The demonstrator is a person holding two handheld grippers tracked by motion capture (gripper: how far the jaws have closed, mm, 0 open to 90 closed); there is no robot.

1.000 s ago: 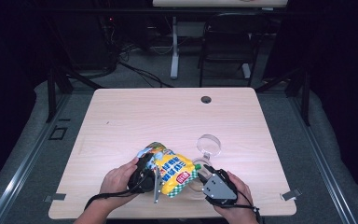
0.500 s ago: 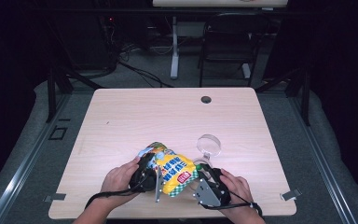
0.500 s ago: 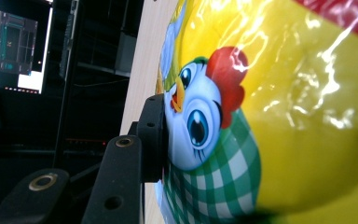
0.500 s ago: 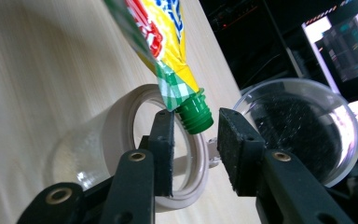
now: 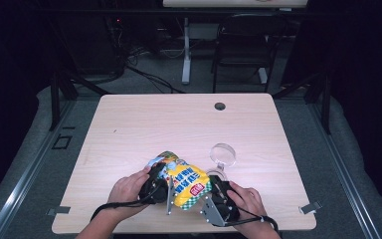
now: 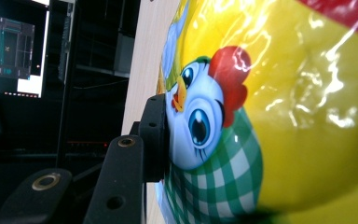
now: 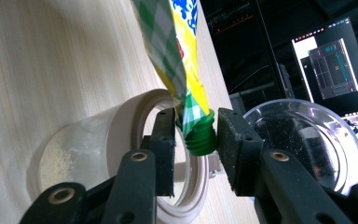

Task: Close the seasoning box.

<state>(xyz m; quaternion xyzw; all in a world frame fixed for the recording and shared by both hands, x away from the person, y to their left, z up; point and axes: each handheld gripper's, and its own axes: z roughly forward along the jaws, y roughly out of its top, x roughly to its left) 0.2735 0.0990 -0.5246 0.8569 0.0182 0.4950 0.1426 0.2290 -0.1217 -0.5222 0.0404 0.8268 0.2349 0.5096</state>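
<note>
The pouch's green spout (image 7: 200, 135) sits between the right gripper's (image 7: 196, 140) closing, not-yet-touching jaws, while the left gripper (image 6: 161, 135) clamps the pouch (image 5: 186, 181).

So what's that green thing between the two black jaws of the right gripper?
In the right gripper view, the pouch's green screw spout sits between the right gripper jaws, which have just been closing. One jaw looks to touch it; the other shows a small gap.

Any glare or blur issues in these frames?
High view: table evenly lit, surroundings dark, slightly soft. Left gripper view: strong specular glare on the pouch, so close it looks out of focus at the edges; monitor blown out. Right gripper view: cap sharp, jar and lid softer, background screens bright.
</note>
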